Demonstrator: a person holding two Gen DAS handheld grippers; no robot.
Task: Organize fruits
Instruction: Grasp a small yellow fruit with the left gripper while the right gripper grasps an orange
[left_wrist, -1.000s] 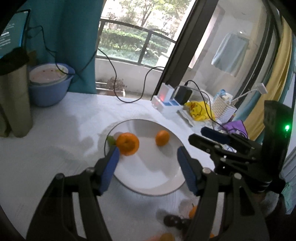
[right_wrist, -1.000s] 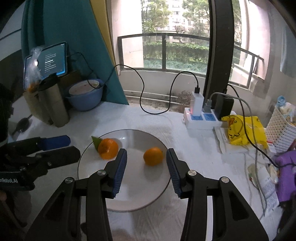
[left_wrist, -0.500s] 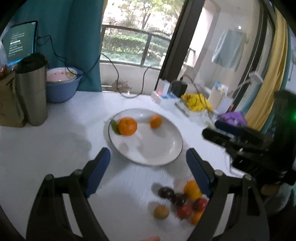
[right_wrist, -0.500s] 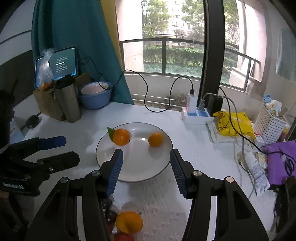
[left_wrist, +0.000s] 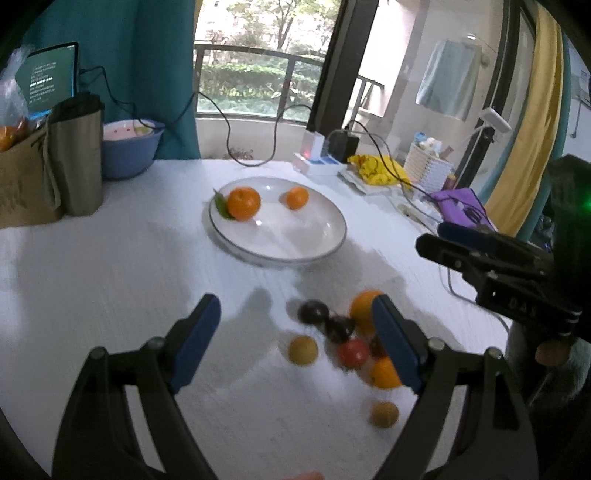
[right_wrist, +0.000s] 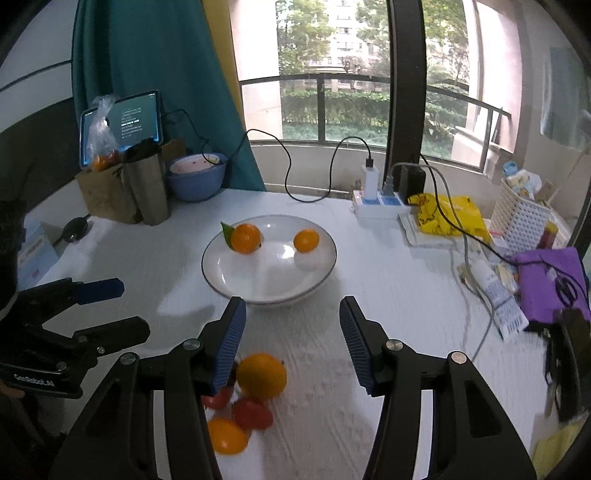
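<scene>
Right wrist view gives me my landmark, the white plate (right_wrist: 221, 286) with its thin dark rim, and both my grippers sit on the near side of it with nothing held: right gripper (right_wrist: 291, 341) jaws wide apart, left gripper (left_wrist: 295, 338) jaws wide apart too. On the plate I've got a large orange with a green leaf (right_wrist: 245, 238) toward the far left and a smaller orange (right_wrist: 306, 240) toward the far right, apart from each other. Loose fruit pile (left_wrist: 347, 339) lies on the white cloth (right_wrist: 369, 295) just this side of the plate: a big orange (right_wrist: 261, 375), red tomato-like ones (right_wrist: 252, 412), dark plum-like ones (left_wrist: 313, 312), and small yellowish balls (left_wrist: 303, 350), some touching, a bit motion-blurred. My read is the next pick comes from that pile, and the big orange sits nearest my right jaws, just off the left pad. I'd centre it between the pads before closing, come down from above, and squeeze gently: round, smooth, waxy skins will roll or squirt out, and neighbours touching it may scatter. Red ones look soft and glossy, so lighter still. Cloth is ridged and grippy, which should slow rolling, while the glazed plate is slick and shallow, so I'd set fruit down low near the middle
</scene>
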